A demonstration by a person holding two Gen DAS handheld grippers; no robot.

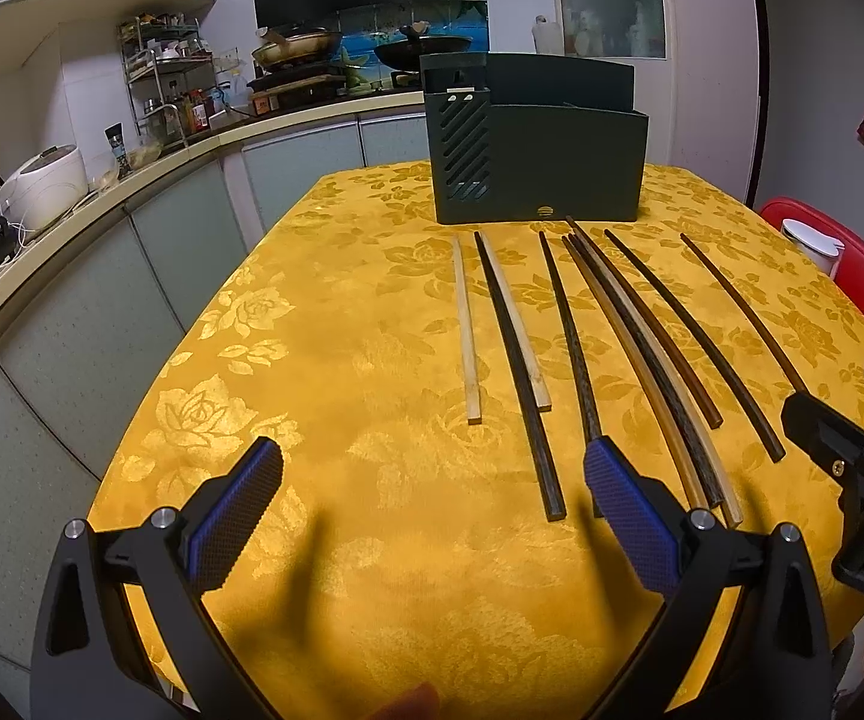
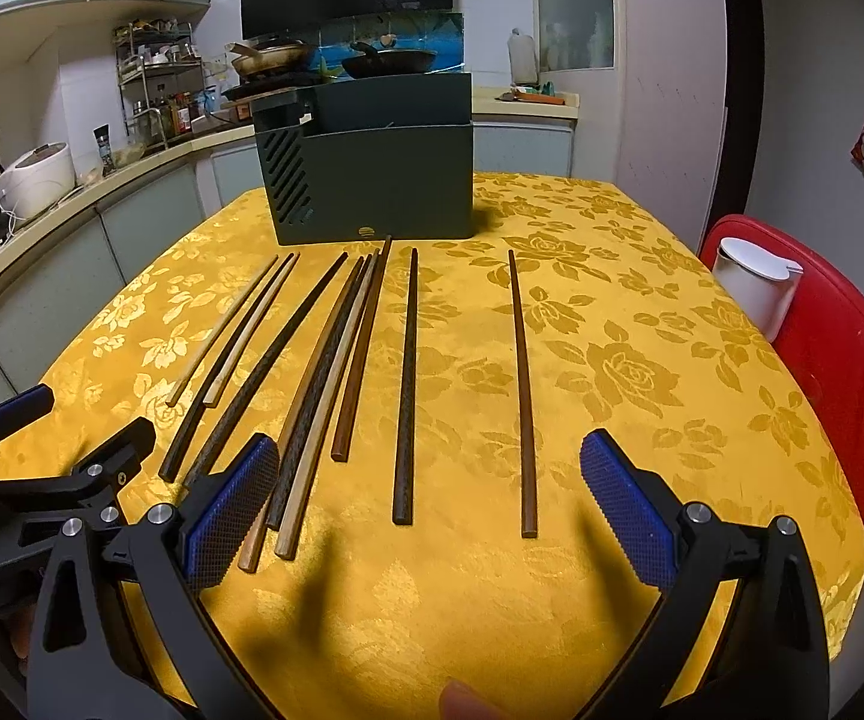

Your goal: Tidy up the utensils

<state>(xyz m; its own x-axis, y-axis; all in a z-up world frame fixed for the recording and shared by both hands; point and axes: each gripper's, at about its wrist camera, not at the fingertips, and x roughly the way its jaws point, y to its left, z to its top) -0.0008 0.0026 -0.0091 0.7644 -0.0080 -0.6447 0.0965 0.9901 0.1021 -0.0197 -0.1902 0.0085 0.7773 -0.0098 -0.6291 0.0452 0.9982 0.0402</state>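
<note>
Several chopsticks, pale and dark, lie side by side on the yellow tablecloth [image 1: 336,360], pointing at a dark green utensil holder [image 1: 537,147] at the table's far side; it also shows in the right wrist view [image 2: 372,165]. A pale chopstick [image 1: 467,330] lies leftmost. A dark chopstick [image 2: 524,396] lies rightmost. My left gripper [image 1: 432,474] is open and empty above the near ends of the left chopsticks. My right gripper [image 2: 432,474] is open and empty above the near ends of the right ones.
A red chair [image 2: 834,360] with a white container [image 2: 756,288] stands at the table's right. A kitchen counter [image 1: 72,210] with a rice cooker [image 1: 42,186] runs along the left. Each gripper shows at the edge of the other's view.
</note>
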